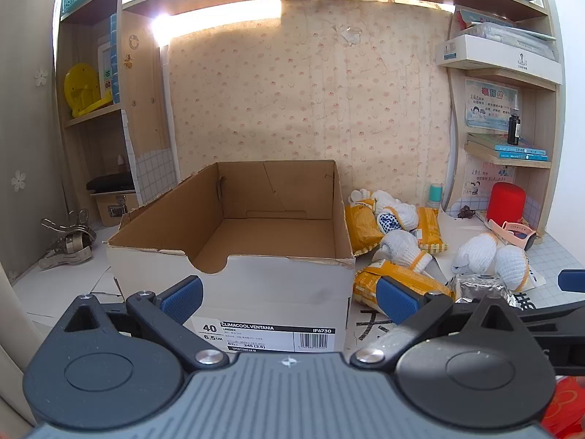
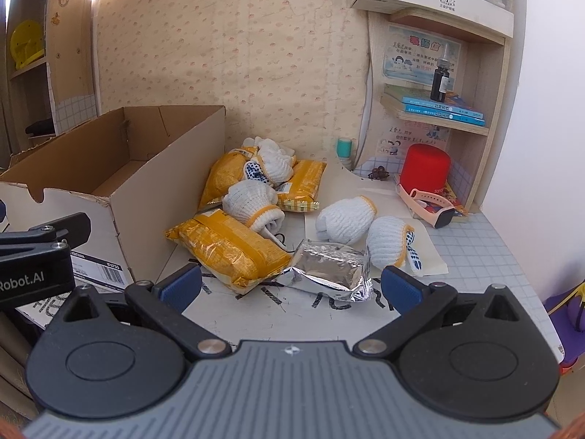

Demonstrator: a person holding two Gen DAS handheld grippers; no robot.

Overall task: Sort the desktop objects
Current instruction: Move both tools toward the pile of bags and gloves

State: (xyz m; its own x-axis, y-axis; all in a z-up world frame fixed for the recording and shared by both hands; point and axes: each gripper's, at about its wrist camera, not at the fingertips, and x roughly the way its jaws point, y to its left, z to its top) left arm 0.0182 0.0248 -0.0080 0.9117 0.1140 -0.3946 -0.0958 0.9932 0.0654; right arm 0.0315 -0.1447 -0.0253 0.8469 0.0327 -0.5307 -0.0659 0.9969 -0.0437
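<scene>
A: Tongs state? Quick.

B: Both spread wide, nothing between the pads. Left gripper (image 1: 289,298) faces the empty shoebox (image 1: 234,241); right gripper (image 2: 290,287) hangs over the clutter.

A: Nearest item?

B: Silver foil pack (image 2: 329,269), just ahead of the right gripper, a bit right of centre, near the desk's front edge. Long axis runs roughly crosswise to the fingers, slightly slanted.

A: Others?

B: Yellow snack bag (image 2: 230,248) touching the foil pack's left end, rolled white gloves (image 2: 343,219) behind, toward the back edge.

A: Which hand goes?

B: Right, I'd say. It's much nearer; the box lies to its left.
</scene>
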